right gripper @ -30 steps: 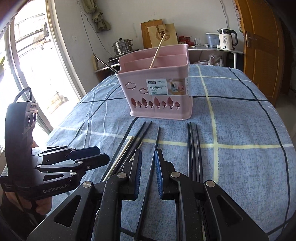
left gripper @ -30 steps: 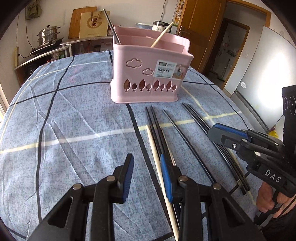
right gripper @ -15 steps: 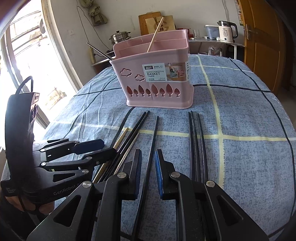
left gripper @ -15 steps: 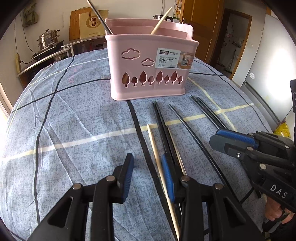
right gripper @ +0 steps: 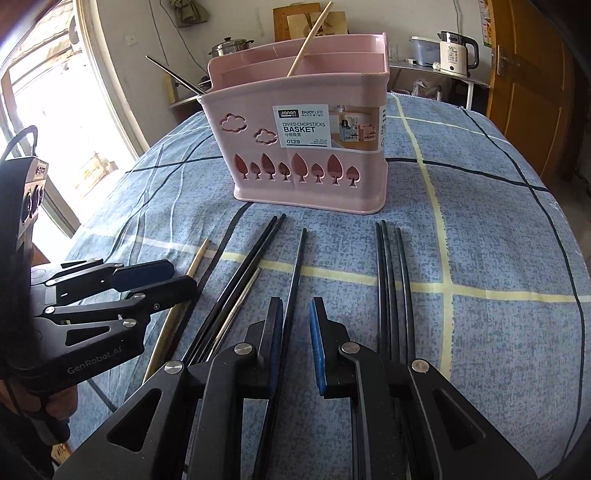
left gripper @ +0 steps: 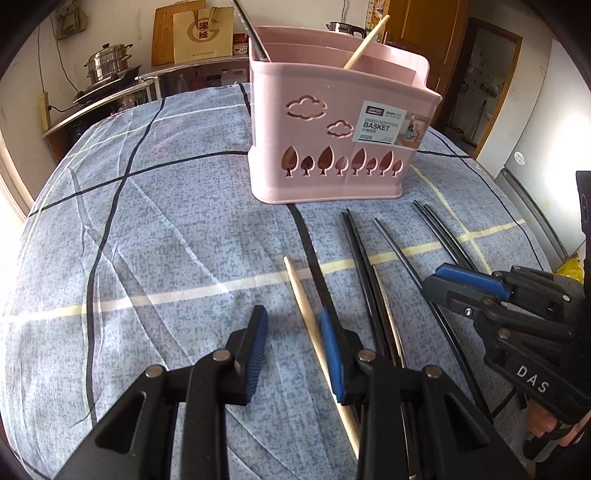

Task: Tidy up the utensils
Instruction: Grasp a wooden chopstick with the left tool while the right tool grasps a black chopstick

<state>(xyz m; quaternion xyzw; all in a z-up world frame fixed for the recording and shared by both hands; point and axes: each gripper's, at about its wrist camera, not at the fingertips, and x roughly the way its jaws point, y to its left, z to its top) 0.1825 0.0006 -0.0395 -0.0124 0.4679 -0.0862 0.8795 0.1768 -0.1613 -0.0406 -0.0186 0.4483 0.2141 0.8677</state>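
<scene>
The left fingers are closing, partly open, around a wooden chopstick on the table, gripping nothing. The right fingers stand narrowly open, empty, a black chopstick beneath their gap.

This was a home kitchen or dining room. Beyond the left gripper a steel steamer pot sat on a stove, beside a wooden cutting board. Ahead and right of the right gripper, an electric kettle stood on a shelf near a wooden door. A checked cloth covered the table.
</scene>
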